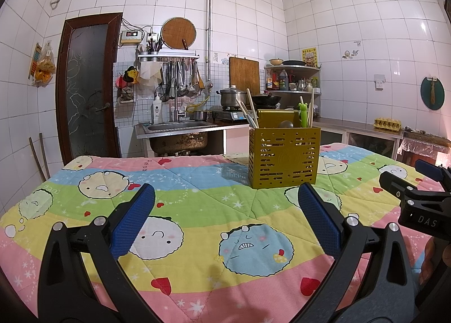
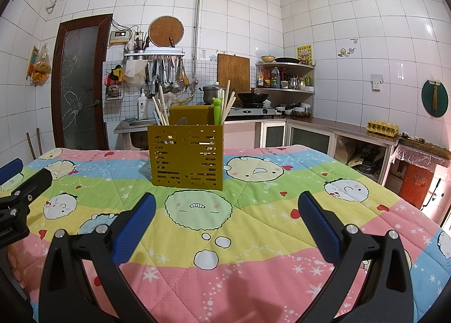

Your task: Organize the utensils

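- Left gripper [image 1: 225, 210]: fingers [image 1: 135, 218] spread wide, empty, low over the quilted surface [image 1: 197, 199].
- Right gripper [image 2: 227, 211]: likewise wide apart, holding nothing.
- The yellow utensil holder [image 1: 284, 157] stands upright ahead of both, beyond the fingers; from the left it lies slightly rightward, from the right slightly leftward.
- Chopsticks [image 2: 160, 109] rise near-vertical from the holder, fanned outward.

- Both views are evenly and brightly lit, and focus is held sharp from foreground to far wall.
- Glare spots are seen on the wall tiles [image 1: 424, 26] at upper right.
- A soft shadow is cast to the left of the yellow utensil holder [image 2: 187, 154] on the quilt [image 2: 253, 238].
- Straight lines are bowed by fisheye distortion, and the corners are vignetted black.
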A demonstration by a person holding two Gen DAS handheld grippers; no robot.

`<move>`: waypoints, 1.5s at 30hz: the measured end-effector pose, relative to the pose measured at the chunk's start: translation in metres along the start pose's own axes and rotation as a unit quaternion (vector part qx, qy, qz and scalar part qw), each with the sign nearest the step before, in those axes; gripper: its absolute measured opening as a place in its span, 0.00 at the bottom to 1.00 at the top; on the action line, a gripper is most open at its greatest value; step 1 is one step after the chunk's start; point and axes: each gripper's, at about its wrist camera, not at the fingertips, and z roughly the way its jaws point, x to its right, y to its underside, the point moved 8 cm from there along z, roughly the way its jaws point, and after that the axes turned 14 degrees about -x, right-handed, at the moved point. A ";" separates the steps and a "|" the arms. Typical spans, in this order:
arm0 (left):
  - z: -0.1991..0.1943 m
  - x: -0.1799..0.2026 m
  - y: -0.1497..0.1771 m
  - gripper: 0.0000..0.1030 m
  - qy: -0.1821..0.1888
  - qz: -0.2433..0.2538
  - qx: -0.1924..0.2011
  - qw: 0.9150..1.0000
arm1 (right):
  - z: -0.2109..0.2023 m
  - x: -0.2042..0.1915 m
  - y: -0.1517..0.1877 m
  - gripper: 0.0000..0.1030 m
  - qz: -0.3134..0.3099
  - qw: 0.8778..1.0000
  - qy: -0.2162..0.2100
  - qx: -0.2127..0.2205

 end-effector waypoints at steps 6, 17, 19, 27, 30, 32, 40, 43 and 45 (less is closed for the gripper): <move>0.000 0.000 0.000 0.95 0.000 0.000 0.000 1.000 | 0.000 0.000 0.000 0.96 0.000 1.000 0.000 0.000; -0.003 -0.002 -0.006 0.95 -0.004 0.006 0.011 1.000 | 0.000 0.000 0.000 0.96 -0.001 1.000 0.000 0.000; -0.003 -0.004 -0.008 0.95 -0.004 0.006 0.012 1.000 | 0.000 0.000 0.000 0.96 0.000 1.000 0.000 0.000; -0.003 -0.004 -0.008 0.95 -0.004 0.007 0.013 1.000 | 0.000 0.001 0.000 0.96 -0.001 1.000 0.000 0.000; -0.003 -0.003 -0.007 0.95 -0.004 0.006 0.012 1.000 | 0.000 0.000 0.000 0.96 -0.001 1.000 0.000 0.000; -0.002 -0.004 -0.007 0.95 -0.004 0.006 0.012 1.000 | 0.000 0.001 0.000 0.96 -0.001 1.000 0.000 0.001; -0.002 -0.005 -0.007 0.95 -0.004 0.004 0.010 1.000 | 0.000 0.000 0.000 0.96 -0.001 1.000 0.001 0.000; 0.001 -0.007 -0.007 0.95 -0.003 0.002 0.005 1.000 | 0.000 0.001 0.000 0.96 -0.001 1.000 0.001 0.000; 0.001 -0.007 -0.008 0.95 -0.003 0.000 0.005 1.000 | 0.000 0.001 0.000 0.96 -0.001 1.000 0.001 0.000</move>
